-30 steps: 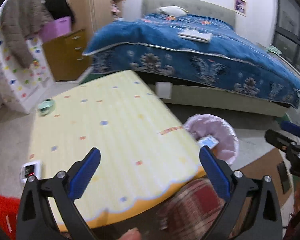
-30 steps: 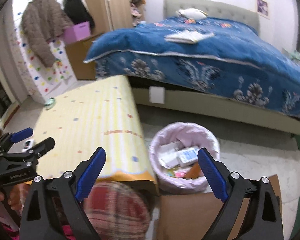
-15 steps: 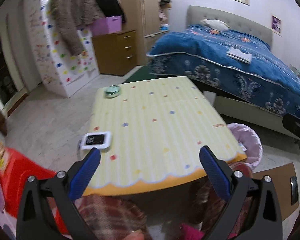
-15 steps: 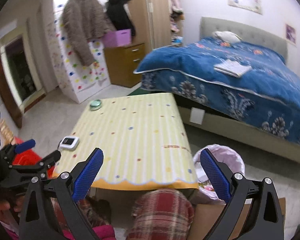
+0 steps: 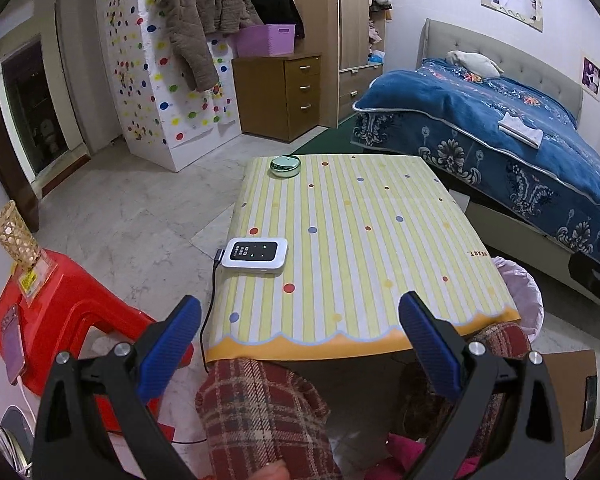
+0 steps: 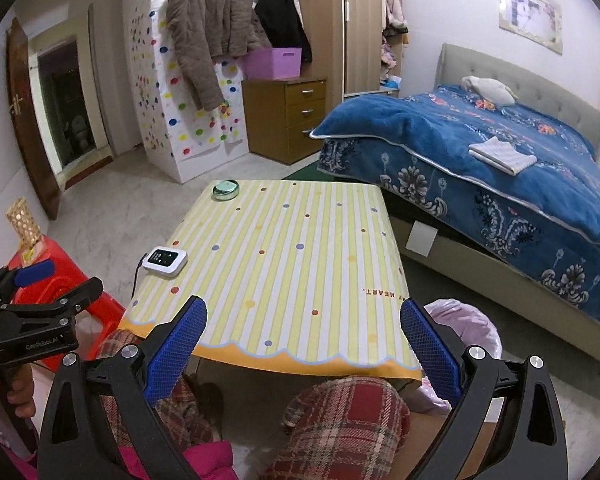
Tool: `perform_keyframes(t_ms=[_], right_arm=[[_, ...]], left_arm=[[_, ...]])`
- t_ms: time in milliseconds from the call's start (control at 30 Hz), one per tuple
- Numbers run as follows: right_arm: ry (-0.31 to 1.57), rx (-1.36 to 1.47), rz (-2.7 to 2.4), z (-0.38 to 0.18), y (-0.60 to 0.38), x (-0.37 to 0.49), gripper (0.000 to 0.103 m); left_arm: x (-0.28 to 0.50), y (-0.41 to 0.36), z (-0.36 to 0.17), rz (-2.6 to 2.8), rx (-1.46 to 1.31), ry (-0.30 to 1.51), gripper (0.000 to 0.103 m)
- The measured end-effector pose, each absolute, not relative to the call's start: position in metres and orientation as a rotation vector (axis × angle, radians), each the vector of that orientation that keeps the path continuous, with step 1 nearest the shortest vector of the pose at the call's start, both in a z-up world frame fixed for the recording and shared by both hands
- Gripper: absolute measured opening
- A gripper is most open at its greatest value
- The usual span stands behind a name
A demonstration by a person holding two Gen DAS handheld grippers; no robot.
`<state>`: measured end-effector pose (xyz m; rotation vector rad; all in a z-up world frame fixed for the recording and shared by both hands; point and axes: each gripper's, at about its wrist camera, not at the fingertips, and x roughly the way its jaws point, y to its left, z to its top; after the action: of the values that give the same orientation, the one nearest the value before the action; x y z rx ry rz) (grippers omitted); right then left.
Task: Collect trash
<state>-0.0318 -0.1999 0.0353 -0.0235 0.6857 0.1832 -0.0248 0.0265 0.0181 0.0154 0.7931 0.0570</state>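
Left wrist view: the left claw [image 5: 300,320] hangs wide and empty above the person's plaid knees [image 5: 260,408], tilted down toward the near edge of the table [image 5: 360,240]. On the table lie a white device [image 5: 255,257] near the left edge and a green tin [image 5: 285,165] at the far left corner. To the right, the bin [image 5: 520,292] with its pink liner stands on the floor just beside the table's near right corner, mostly hidden by it. In the right wrist view, the right claw [image 6: 304,344] is likewise spread wide, holding nothing, level with the table's front edge; the bin [image 6: 468,328] shows behind its right finger, and the bed [image 6: 500,168] lies beyond.
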Motion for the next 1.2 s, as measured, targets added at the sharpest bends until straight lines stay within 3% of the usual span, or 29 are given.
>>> perform_keyframes(t_ms=[1200], right_arm=[[0.7, -0.015, 0.172, 0.0292, -0.2022, -0.0278, 0.096]], left_arm=[[-0.0234, 0.0182, 0.0191, 0.038, 0.026, 0.798, 0.096]])
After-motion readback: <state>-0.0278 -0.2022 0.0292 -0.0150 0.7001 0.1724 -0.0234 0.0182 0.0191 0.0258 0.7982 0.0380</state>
